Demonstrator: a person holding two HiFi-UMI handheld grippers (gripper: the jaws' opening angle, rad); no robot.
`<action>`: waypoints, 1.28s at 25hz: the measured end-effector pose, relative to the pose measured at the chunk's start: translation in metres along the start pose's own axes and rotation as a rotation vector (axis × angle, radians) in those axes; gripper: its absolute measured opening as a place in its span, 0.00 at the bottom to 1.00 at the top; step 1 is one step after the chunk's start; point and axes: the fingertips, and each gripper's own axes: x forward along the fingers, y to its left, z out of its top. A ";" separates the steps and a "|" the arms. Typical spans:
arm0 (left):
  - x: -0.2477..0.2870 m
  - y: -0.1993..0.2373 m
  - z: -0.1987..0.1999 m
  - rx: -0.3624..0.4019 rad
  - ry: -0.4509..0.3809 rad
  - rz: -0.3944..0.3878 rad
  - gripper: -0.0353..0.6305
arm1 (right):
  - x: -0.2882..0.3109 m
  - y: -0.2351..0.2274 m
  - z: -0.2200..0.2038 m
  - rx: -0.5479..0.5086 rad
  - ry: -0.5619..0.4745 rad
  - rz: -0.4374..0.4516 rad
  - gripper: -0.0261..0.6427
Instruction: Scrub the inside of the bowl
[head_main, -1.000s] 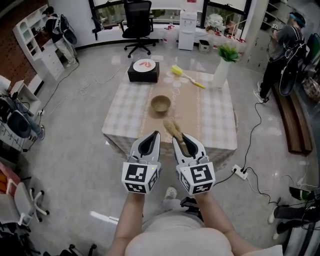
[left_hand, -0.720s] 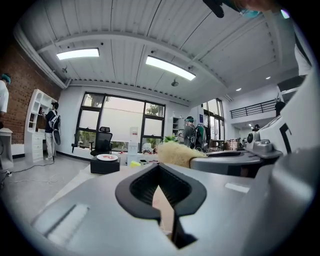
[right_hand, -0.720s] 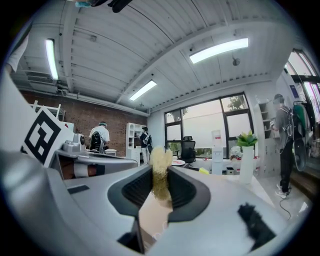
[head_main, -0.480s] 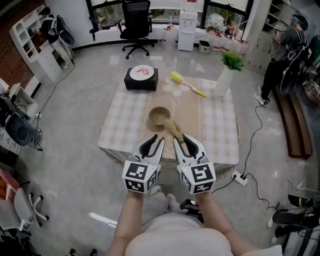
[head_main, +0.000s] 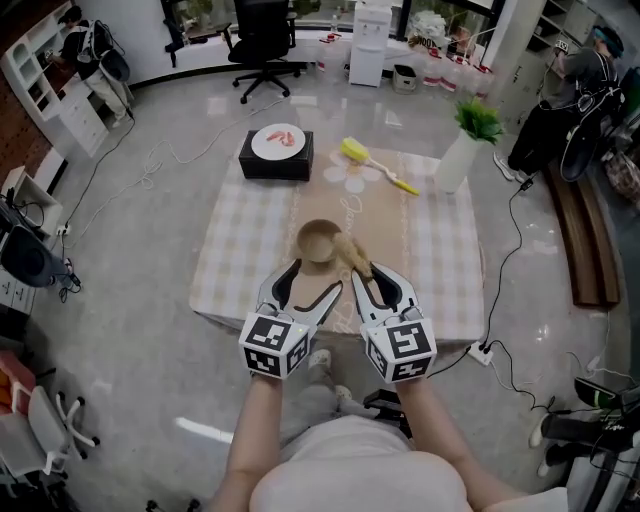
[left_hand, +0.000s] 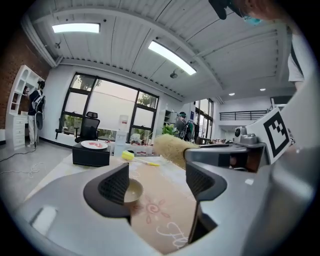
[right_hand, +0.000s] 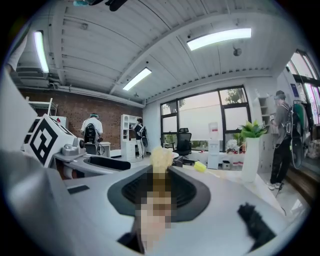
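1. The left claw has just been opened wide, and nothing is in it.
2. The brush is held tight by the right claw.
3. The bowl is sat mid-worktop, just ahead; holding it steady is probably planned.

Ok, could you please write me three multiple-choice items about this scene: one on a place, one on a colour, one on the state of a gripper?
1. Where does the white plate stand?
A. on the floor
B. on the black box
C. on the office chair

2. What colour is the long-handled brush lying on the table?
A. blue
B. red
C. yellow

3. How do the left gripper jaws stand?
A. apart, holding nothing
B. shut on the plate
C. shut on the brush

Key:
1 B: the head view shows it on top of the box at the table's far left corner.
2 C: both head and handle are yellow.
3 A: the jaws have just been opening, and only the distant bowl shows between them.
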 end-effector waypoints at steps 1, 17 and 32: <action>0.004 0.005 0.000 0.002 0.003 -0.011 0.62 | 0.006 -0.002 -0.001 0.003 0.006 -0.003 0.17; 0.066 0.067 -0.052 0.133 0.112 -0.096 0.80 | 0.080 -0.035 -0.023 -0.001 0.071 -0.048 0.17; 0.099 0.092 -0.111 0.208 0.253 -0.123 0.78 | 0.117 -0.029 -0.046 -0.038 0.166 0.063 0.17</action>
